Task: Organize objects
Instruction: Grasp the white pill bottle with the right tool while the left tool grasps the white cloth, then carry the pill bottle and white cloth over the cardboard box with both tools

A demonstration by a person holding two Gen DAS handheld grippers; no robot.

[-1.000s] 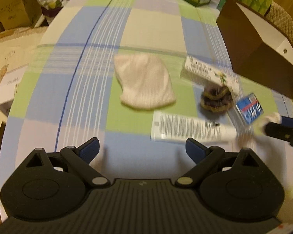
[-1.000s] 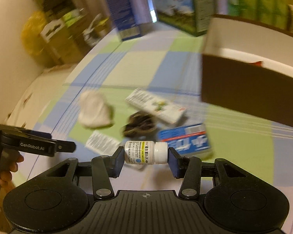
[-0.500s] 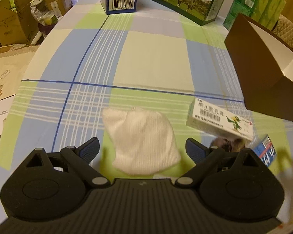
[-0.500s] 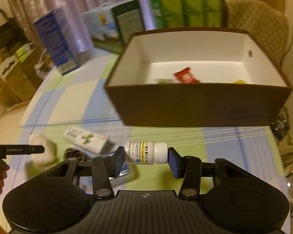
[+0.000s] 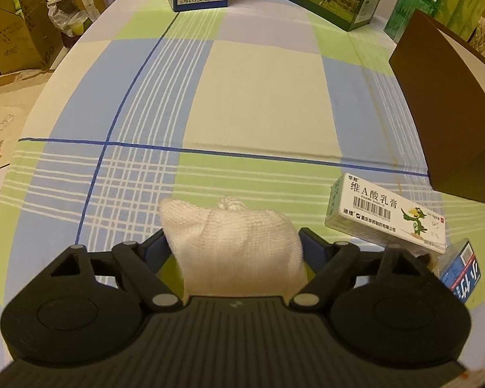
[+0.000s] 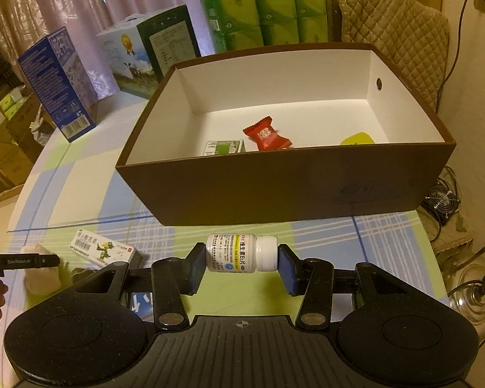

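**Right wrist view: bottle carried to box, left on the cloth**

Right gripper (image 6: 242, 258) is clamped end to end on a white pill bottle (image 6: 241, 257), held sideways just short of the near wall of the brown box (image 6: 284, 190). Judged step: mid-transfer. Next move calls for lifting over the rim, then letting go above the white floor.

Box contents visible: red candy wrapper (image 6: 266, 134), green-and-white packet (image 6: 223, 147), part of something yellow (image 6: 357, 138), mostly hidden by the wall.

Left gripper (image 5: 234, 250) has its jaws spread on either side of a white knitted cloth (image 5: 234, 247) on the checked tablecloth (image 5: 258, 97); squeeze not evident. Ointment carton (image 5: 386, 215) and blue packet (image 5: 461, 273) lie just beside it, not yet boxed.
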